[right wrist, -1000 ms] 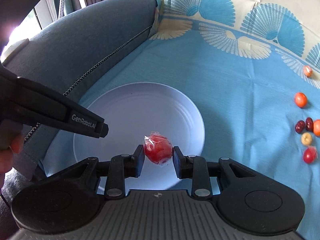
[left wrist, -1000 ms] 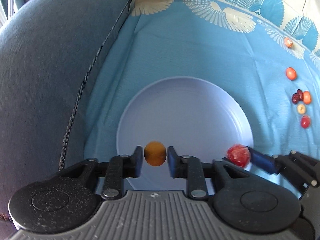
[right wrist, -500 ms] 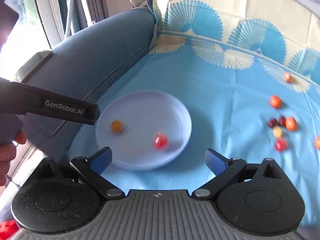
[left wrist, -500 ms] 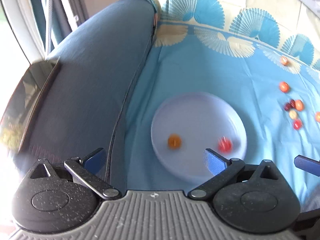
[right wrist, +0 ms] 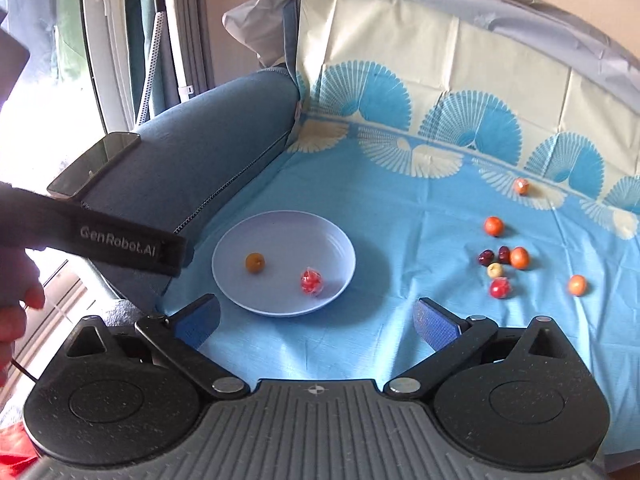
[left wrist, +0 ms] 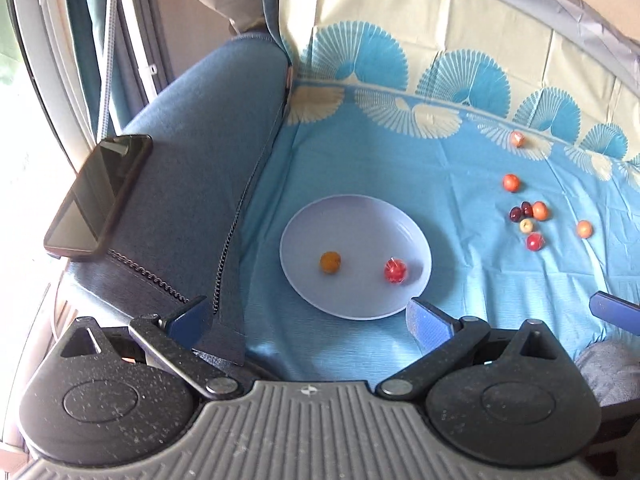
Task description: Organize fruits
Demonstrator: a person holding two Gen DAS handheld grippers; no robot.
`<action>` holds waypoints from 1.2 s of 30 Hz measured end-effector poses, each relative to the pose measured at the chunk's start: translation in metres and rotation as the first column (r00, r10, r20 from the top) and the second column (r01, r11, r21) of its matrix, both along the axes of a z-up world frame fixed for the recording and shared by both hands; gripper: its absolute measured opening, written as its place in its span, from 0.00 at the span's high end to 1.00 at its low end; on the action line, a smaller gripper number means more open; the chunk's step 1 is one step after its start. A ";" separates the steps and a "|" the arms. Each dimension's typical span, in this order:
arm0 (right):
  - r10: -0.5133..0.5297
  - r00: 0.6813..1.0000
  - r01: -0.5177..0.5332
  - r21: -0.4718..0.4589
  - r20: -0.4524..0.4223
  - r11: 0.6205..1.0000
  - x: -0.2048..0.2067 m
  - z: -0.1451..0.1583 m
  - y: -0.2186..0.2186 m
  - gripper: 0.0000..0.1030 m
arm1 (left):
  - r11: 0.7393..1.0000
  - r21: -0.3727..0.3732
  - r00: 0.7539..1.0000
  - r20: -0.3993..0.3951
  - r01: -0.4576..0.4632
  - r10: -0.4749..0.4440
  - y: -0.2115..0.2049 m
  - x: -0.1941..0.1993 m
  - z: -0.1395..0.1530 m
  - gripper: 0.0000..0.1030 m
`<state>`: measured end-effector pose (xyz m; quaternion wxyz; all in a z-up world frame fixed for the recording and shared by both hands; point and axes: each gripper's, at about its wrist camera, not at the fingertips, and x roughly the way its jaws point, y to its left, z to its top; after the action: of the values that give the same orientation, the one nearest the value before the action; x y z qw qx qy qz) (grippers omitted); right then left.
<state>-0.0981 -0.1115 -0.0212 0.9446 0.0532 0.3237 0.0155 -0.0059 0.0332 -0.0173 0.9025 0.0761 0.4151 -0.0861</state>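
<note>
A pale lilac plate lies on a blue patterned cloth. In it are a small orange fruit and a red wrapped fruit. Several small fruits, red, orange, dark and yellow, are scattered on the cloth to the right. My left gripper is open and empty, held back above the plate's near edge. My right gripper is open and empty, near the plate's right side.
A blue sofa arm rises left of the plate, with a black phone lying on it. The cloth's cream part covers the sofa back behind. The left gripper's body crosses the right wrist view at left.
Both grippers have opened and let go of their fruits, which now lie in the plate. Both have pulled back and up from the plate.
</note>
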 end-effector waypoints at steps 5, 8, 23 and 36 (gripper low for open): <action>-0.010 0.999 0.010 -0.013 0.030 1.000 -0.012 0.007 -0.002 0.01 | 1.000 -0.002 1.000 0.013 -0.007 0.007 0.000 -0.010 0.009 0.00; -0.014 0.999 0.014 -0.010 0.043 1.000 -0.015 0.009 -0.004 0.01 | 1.000 0.003 1.000 0.018 -0.009 0.009 -0.001 -0.014 0.014 0.00; -0.020 0.999 0.021 -0.013 0.047 1.000 -0.017 0.009 -0.001 0.01 | 1.000 0.003 1.000 0.029 0.003 -0.003 -0.001 -0.018 0.018 0.00; -0.015 1.000 0.015 -0.012 0.022 1.000 -0.010 0.005 0.002 0.01 | 1.000 0.002 1.000 0.011 0.003 -0.003 0.000 -0.011 0.012 0.00</action>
<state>-0.1077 -0.1095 -0.0167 0.9484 0.0497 0.3131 0.0068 -0.0170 0.0333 -0.0050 0.9046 0.0783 0.4100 -0.0867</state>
